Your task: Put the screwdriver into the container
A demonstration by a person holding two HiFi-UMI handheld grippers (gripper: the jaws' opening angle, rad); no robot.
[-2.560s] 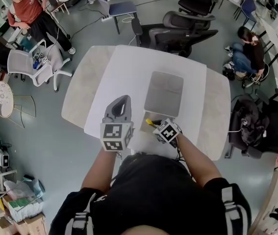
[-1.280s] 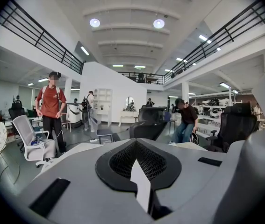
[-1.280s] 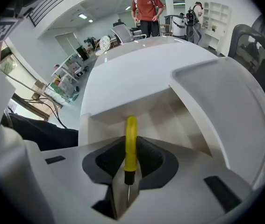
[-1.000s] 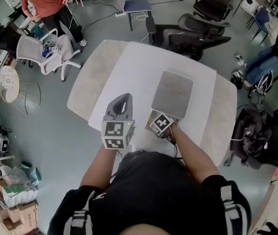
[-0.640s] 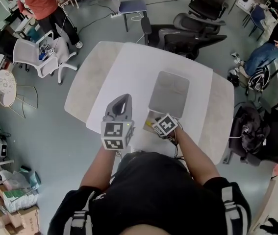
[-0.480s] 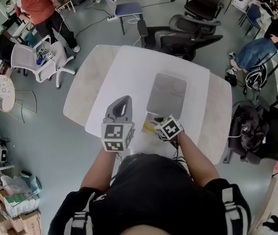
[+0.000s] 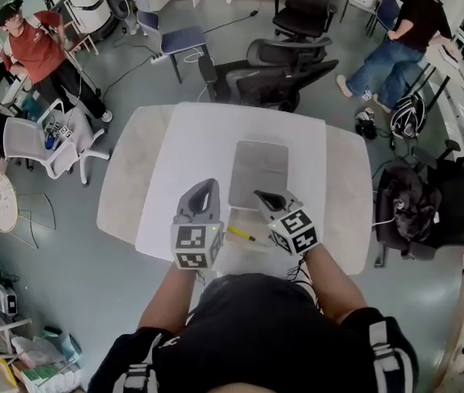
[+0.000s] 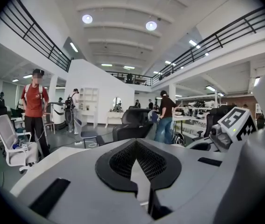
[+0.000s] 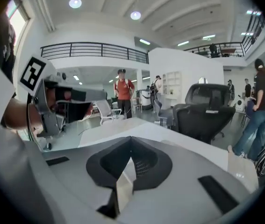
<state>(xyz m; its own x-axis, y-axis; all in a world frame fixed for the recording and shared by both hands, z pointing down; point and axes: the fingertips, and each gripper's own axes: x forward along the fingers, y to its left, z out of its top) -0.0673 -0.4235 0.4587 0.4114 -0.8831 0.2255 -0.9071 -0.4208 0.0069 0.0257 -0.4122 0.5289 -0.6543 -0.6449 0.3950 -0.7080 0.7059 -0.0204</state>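
Note:
The yellow-handled screwdriver [image 7: 240,235] lies in a clear shallow container [image 7: 252,247] at the table's near edge, between my two grippers. My right gripper [image 7: 263,196] hangs above the container's right side and points away from me. Its jaws have just been closing and now meet with nothing between them; the right gripper view shows the right gripper [image 9: 130,158] shut and empty. My left gripper [image 7: 206,188] hovers left of the container, its tips also together, and the left gripper view shows the left gripper [image 8: 135,143] empty.
A grey flat lid or tray [image 7: 258,170] lies on the white table [image 7: 191,146] just beyond the container. Office chairs [image 7: 281,60] stand behind the table and a white chair [image 7: 43,142] at the left. People stand at the far left [image 7: 39,47] and far right [image 7: 395,31].
My right gripper has lifted up off the clear container and its jaws have shut empty; the screwdriver stays lying in the container. The left gripper has shifted only slightly.

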